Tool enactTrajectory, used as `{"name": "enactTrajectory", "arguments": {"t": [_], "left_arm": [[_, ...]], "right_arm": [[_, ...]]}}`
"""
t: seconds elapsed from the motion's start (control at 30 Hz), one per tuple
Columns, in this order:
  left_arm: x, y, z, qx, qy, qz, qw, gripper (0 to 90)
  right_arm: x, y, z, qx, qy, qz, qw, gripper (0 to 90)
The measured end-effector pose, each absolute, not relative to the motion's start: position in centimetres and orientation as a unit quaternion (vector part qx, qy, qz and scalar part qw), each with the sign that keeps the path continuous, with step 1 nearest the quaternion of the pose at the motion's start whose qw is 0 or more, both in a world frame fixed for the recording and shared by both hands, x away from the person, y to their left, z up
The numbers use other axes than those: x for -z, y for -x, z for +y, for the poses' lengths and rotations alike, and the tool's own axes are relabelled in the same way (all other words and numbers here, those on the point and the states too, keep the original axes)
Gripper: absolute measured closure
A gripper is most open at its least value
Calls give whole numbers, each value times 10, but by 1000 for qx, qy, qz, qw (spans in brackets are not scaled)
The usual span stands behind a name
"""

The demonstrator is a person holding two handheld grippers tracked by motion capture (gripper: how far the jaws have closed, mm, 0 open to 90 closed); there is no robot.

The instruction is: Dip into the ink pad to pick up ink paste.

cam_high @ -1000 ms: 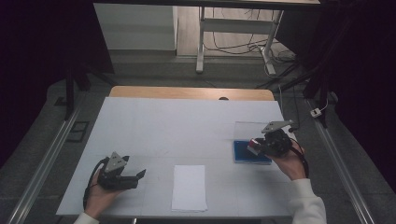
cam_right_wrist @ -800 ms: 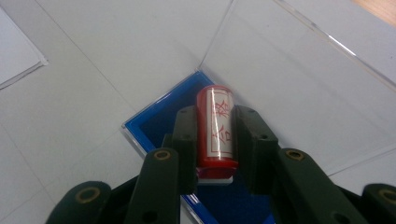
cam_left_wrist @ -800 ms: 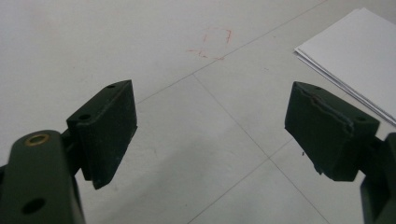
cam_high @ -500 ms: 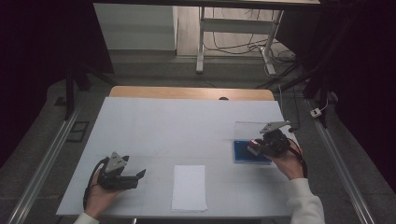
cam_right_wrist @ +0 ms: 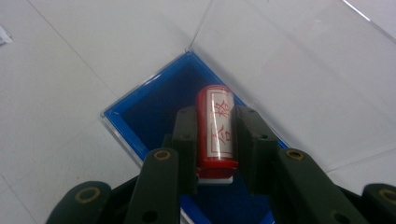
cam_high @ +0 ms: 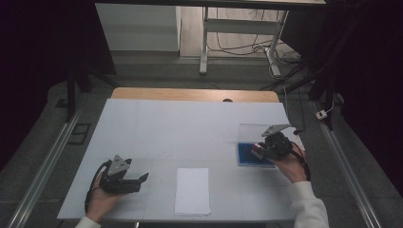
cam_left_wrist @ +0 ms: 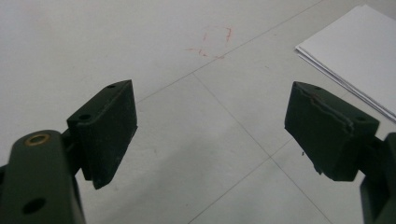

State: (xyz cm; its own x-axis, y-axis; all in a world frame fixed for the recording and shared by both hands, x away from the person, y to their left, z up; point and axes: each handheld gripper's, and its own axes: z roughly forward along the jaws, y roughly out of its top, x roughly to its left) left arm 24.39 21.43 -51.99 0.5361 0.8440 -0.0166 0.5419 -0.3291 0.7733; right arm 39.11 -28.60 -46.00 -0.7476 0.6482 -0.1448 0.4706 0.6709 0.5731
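My right gripper (cam_right_wrist: 215, 140) is shut on a red stamp (cam_right_wrist: 215, 128) with red characters on its pale face. It hangs just above a blue ink pad box (cam_right_wrist: 154, 107) whose clear lid (cam_right_wrist: 299, 70) lies open behind it. From above, the right gripper (cam_high: 259, 151) sits over the blue box (cam_high: 248, 156) at the table's right. My left gripper (cam_high: 142, 178) rests near the front left, open, with bare table between its pads (cam_left_wrist: 112, 130). A stack of white paper (cam_high: 192, 191) lies at the front middle, its corner (cam_left_wrist: 355, 56) beside the left gripper.
The table (cam_high: 190, 128) is covered in white with faint grid lines and a small red mark (cam_left_wrist: 215, 42). A wooden edge (cam_high: 190, 94) runs along the back. Metal rails (cam_high: 43, 166) flank both sides, and cables (cam_high: 237, 47) lie on the floor beyond.
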Motion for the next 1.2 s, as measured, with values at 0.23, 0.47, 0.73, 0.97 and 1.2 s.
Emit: {"name": "enactTrajectory", "arguments": {"t": [0.23,0.47,0.73,0.97,1.2], "left_arm": [[520,-244,214,-199,-791,438,378,171],[520,-244,215,-197,-790,439,380,171],[520,-244,214,-195,-790,439,380,171],[520,-244,215,-196,-789,441,380,170],[520,-243,215,-196,-789,442,379,171]], "right_arm": [[461,-392,-287,-256,-312,899,170,703],[462,-393,-290,-257,-318,898,161,703],[461,-395,-290,-250,-323,900,155,704],[462,-397,-286,-229,-328,904,151,706],[462,-398,-282,-213,-334,906,152,708]]}}
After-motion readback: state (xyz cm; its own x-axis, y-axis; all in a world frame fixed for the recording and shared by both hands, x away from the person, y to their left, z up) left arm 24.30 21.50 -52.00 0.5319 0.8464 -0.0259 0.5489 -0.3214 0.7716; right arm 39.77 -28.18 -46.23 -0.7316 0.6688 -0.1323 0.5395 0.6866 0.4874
